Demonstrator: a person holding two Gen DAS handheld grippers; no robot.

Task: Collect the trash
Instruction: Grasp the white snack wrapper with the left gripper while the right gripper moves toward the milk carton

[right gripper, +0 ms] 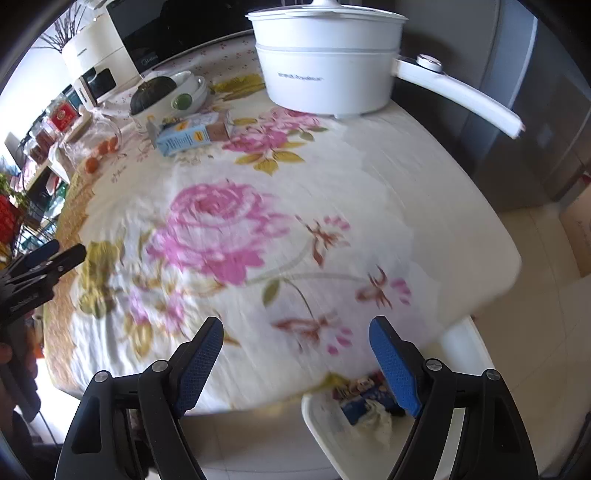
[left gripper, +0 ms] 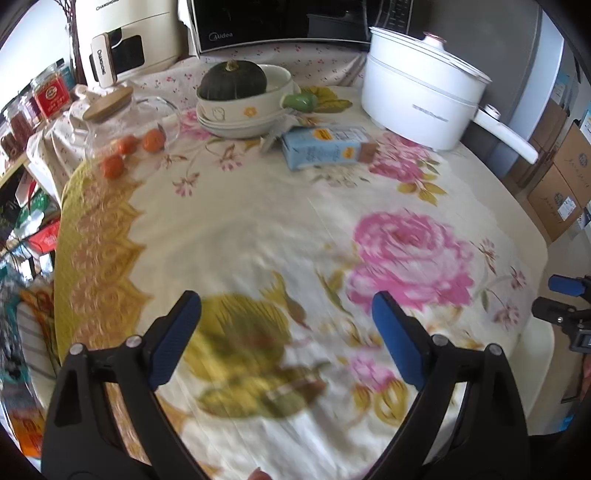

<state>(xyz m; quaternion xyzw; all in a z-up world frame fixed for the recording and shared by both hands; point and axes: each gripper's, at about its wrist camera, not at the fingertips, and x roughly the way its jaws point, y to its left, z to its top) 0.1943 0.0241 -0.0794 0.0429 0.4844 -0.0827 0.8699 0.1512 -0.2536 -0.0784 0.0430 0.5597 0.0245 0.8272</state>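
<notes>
A light blue carton [left gripper: 325,147] lies on its side on the floral tablecloth, far ahead of both grippers; it also shows in the right wrist view [right gripper: 192,136]. My left gripper [left gripper: 286,308] is open and empty above the near part of the table. My right gripper [right gripper: 296,332] is open and empty over the table's front edge. Below it stands a white bin [right gripper: 325,424] holding wrappers and crumpled paper [right gripper: 369,406]. The right gripper shows at the right edge of the left wrist view [left gripper: 565,295]; the left one at the left edge of the right wrist view [right gripper: 44,258].
A white electric pot [left gripper: 417,96] with a long handle stands at the back right. Stacked bowls [left gripper: 243,107] hold a dark green squash [left gripper: 232,81]. A tipped glass jar [left gripper: 125,125] and small oranges [left gripper: 153,141] lie at the back left. A microwave [left gripper: 280,22] is behind. Cardboard boxes [left gripper: 561,177] stand right.
</notes>
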